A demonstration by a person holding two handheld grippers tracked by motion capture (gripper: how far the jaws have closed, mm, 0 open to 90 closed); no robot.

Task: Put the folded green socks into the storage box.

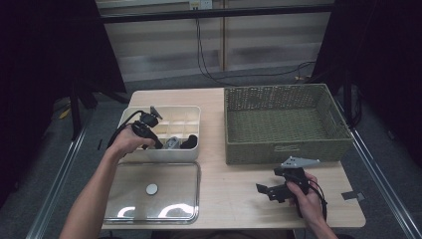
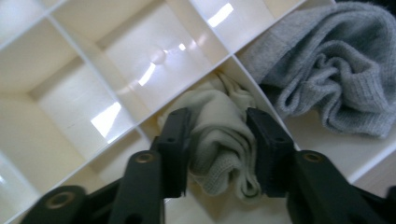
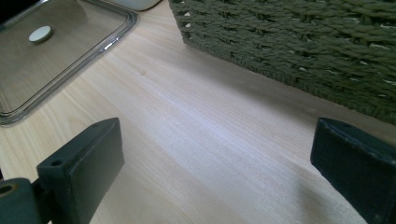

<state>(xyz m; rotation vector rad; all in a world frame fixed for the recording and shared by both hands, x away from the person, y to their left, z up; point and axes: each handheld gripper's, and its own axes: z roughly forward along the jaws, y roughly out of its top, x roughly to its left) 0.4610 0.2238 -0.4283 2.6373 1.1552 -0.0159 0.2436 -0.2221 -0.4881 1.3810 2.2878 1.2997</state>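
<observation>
A white divided box (image 1: 160, 155) stands at the table's left. My left gripper (image 1: 160, 143) reaches down into it. In the left gripper view the jaws (image 2: 218, 116) press on both sides of a cream sock (image 2: 219, 149) bunched in one compartment of the box (image 2: 93, 60). A grey sock (image 2: 336, 79) lies in the neighbouring compartment. From above, the grey sock (image 1: 173, 143) and a dark item (image 1: 189, 143) show in the box's front row. My right gripper (image 1: 264, 191) hovers open over the bare wood near the front right, its jaws (image 3: 217, 140) wide apart with nothing between them.
A green woven basket (image 1: 286, 149) fills the back right of the table, close ahead of the right gripper as the basket wall (image 3: 303, 32). A clear lid (image 1: 129, 199) with a white knob (image 1: 152, 188) lies in front of the box. The table's front edge is near.
</observation>
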